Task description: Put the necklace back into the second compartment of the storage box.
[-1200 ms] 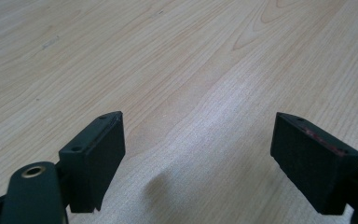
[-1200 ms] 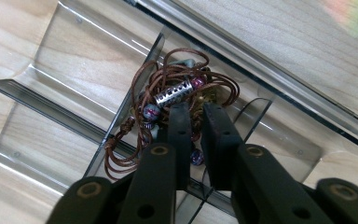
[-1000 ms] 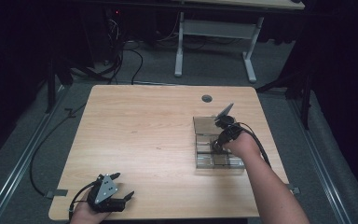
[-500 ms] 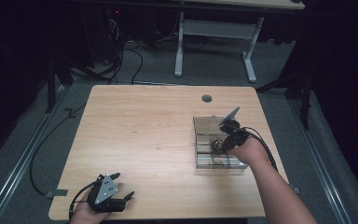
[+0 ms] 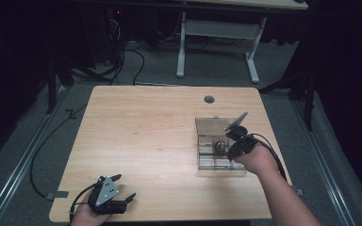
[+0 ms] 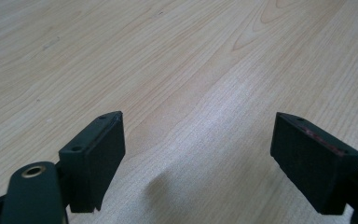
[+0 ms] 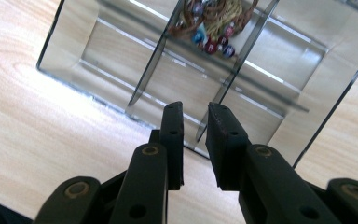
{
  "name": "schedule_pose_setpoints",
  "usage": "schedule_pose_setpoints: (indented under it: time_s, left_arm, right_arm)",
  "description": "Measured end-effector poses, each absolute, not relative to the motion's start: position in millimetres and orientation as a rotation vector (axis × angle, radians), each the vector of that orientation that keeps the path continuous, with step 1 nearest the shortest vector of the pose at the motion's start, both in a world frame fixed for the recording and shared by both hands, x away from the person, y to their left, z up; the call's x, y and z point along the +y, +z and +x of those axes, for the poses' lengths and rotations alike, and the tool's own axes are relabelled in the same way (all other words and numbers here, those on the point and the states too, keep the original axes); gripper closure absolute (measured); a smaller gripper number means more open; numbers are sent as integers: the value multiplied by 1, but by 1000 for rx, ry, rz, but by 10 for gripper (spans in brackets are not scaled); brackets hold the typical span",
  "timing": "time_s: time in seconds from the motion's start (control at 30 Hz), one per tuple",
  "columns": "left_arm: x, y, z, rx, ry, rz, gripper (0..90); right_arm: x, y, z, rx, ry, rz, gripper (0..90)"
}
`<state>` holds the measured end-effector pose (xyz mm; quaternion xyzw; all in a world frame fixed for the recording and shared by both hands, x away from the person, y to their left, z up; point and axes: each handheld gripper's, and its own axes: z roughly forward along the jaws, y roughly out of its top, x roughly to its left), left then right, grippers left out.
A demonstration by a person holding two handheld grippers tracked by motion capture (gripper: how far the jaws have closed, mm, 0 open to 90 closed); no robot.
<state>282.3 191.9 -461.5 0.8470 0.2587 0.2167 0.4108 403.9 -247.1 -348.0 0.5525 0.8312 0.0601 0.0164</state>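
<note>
Beads in a clear divided box (image 5: pixel 219 149)

Bead tangle (image 7: pixel 214 21) lies at twelve o'clock of right gripper (image 7: pixel 196 112), whose jaws stand nearly closed, holding nothing.

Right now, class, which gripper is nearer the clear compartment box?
Right. The right gripper hovers over the clear compartment box, above its beaded bracelet. The left gripper sits far off at the table's near-left corner.

The divided box (image 5: pixel 215 143) sits on the tabletop (image 5: pixel 146 127), just beside the right hand-held gripper (image 7: pixel 195 116). A bead tangle (image 7: pixel 213 23) lies in a compartment beyond it. The left hand-held gripper (image 5: pixel 118 188) is well apart.
</note>
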Motion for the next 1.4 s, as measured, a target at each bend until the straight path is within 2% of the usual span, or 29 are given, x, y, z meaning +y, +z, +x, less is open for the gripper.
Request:
schedule_pose_setpoints:
  time_s: [0.63, 1.1, 1.4]
  left_arm:
    - [192, -461, 282, 653, 548, 2132, 180]
    - [192, -462, 282, 655, 543, 2127, 180]
    - [194, -461, 283, 657, 538, 2118, 179]
  right_arm:
    - [-253, -370, 367, 2605, 182, 1754, 753]
    - [-259, -396, 356, 2595, 210, 1753, 722]
    - [-262, -400, 334, 2490, 433, 1704, 664]
